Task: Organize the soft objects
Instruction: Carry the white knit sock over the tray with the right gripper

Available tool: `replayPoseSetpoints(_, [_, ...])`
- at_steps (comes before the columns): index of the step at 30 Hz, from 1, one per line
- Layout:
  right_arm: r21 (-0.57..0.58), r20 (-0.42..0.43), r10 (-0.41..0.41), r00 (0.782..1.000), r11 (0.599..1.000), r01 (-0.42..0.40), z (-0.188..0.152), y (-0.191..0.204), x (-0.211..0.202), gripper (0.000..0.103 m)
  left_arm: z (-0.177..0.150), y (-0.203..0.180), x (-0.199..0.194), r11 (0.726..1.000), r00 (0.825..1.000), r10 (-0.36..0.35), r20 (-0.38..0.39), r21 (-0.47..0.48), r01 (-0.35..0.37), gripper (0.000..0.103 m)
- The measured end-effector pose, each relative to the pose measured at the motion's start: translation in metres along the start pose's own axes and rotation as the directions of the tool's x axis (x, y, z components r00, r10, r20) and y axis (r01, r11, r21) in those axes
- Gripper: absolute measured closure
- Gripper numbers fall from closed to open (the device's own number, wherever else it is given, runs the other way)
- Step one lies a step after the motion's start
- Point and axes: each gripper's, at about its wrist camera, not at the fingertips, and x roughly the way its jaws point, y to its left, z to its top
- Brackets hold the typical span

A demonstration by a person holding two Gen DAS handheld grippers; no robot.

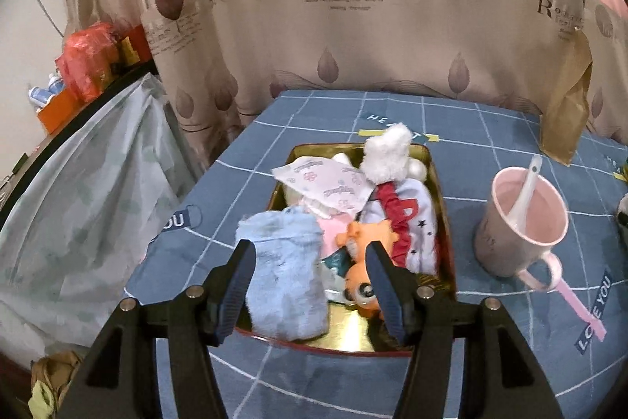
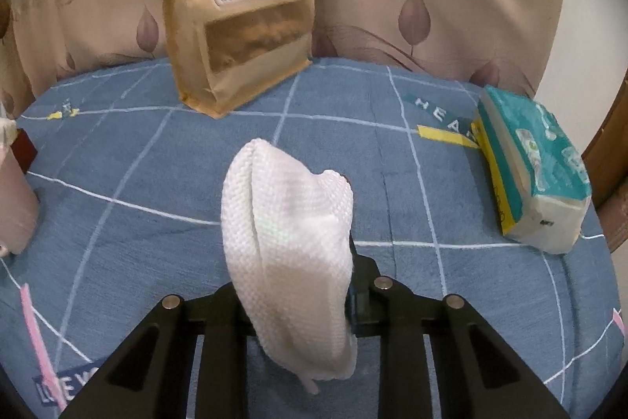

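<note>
A gold tin tray [image 1: 353,326] on the blue checked cloth holds several soft things: a light blue fuzzy cloth [image 1: 286,273] at its near left, an orange plush toy [image 1: 363,242], a white garment with red trim [image 1: 416,222], a white plush [image 1: 386,152] and a printed tissue packet [image 1: 325,183]. My left gripper [image 1: 310,244] hangs open just above the tray's near end, its fingers on either side of the blue cloth and the orange toy. My right gripper [image 2: 298,262] is shut on a white woven cloth [image 2: 286,230], which stands up over the table and hides the fingertips.
A pink cup with a white spoon [image 1: 522,218] stands right of the tray. A brown paper food bag [image 2: 239,14] leans on the curtain at the table's back. A teal tissue pack [image 2: 533,179] lies at the right. Plastic-covered furniture [image 1: 86,203] sits beyond the table's left edge.
</note>
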Motion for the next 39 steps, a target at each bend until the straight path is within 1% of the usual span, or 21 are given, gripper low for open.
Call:
replayPoseSetpoints(2, [-0.009, 0.017, 0.007, 1.0, 1.0, -0.007, 0.007, 0.009, -0.01, 0.081, -0.004, 0.004, 0.001, 1.0, 1.0, 0.004, 0.002, 0.0, -0.004, 0.043])
replayPoseSetpoints(6, [-0.03, 0.055, 0.073, 0.996, 0.997, -0.071, 0.028, 0.036, -0.036, 0.081, -0.01, 0.013, 0.006, 1.0, 1.0, 0.004, -0.013, -0.021, -0.005, 0.043])
replayPoseSetpoints(10, [-0.079, 0.085, 0.177, 0.981, 0.982, -0.17, 0.051, 0.082, -0.064, 0.081, -0.01, 0.019, 0.005, 0.999, 1.0, -0.016, -0.008, -0.048, 0.016, 0.043])
replayPoseSetpoints(14, [-0.151, 0.088, 0.286, 0.954, 0.951, -0.271, 0.068, 0.139, -0.085, 0.081, -0.011, 0.024, 0.007, 0.998, 1.0, -0.02, -0.014, -0.062, 0.019, 0.043])
replayPoseSetpoints(16, [-0.182, 0.081, 0.339, 0.937, 0.93, -0.321, 0.073, 0.167, -0.091, 0.081, -0.012, 0.027, 0.007, 0.997, 0.999, -0.027, -0.018, -0.073, 0.025, 0.043])
replayPoseSetpoints(19, [-0.238, 0.071, 0.397, 0.915, 0.898, -0.371, 0.073, 0.211, -0.102, 0.081, -0.012, 0.033, 0.01, 0.995, 0.999, -0.026, -0.022, -0.096, 0.024, 0.043])
replayPoseSetpoints(23, [-0.294, 0.028, 0.467, 0.884, 0.849, -0.439, 0.074, 0.266, -0.108, 0.081, -0.013, 0.044, 0.011, 0.99, 1.0, -0.007, -0.021, -0.138, 0.004, 0.043])
replayPoseSetpoints(27, [-0.333, -0.01, 0.504, 0.864, 0.813, -0.478, 0.071, 0.309, -0.104, 0.081, -0.012, 0.057, 0.007, 0.983, 0.999, 0.034, 0.011, -0.179, -0.031, 0.043])
replayPoseSetpoints(30, [-0.339, -0.043, 0.519, 0.853, 0.796, -0.502, 0.068, 0.335, -0.094, 0.081, -0.012, 0.068, 0.01, 0.977, 0.999, 0.043, 0.007, -0.212, -0.04, 0.043])
replayPoseSetpoints(35, [-0.346, -0.084, 0.515, 0.853, 0.788, -0.51, 0.066, 0.368, -0.076, 0.081, -0.013, 0.083, 0.014, 0.966, 0.999, 0.046, -0.008, -0.254, -0.047, 0.043])
replayPoseSetpoints(37, [-0.349, -0.099, 0.513, 0.853, 0.785, -0.513, 0.066, 0.377, -0.069, 0.081, -0.013, 0.086, 0.016, 0.962, 0.998, 0.057, -0.019, -0.266, -0.06, 0.043])
replayPoseSetpoints(39, [-0.36, -0.108, 0.504, 0.857, 0.784, -0.506, 0.065, 0.385, -0.062, 0.081, -0.013, 0.089, 0.018, 0.958, 0.998, 0.058, -0.028, -0.279, -0.063, 0.043])
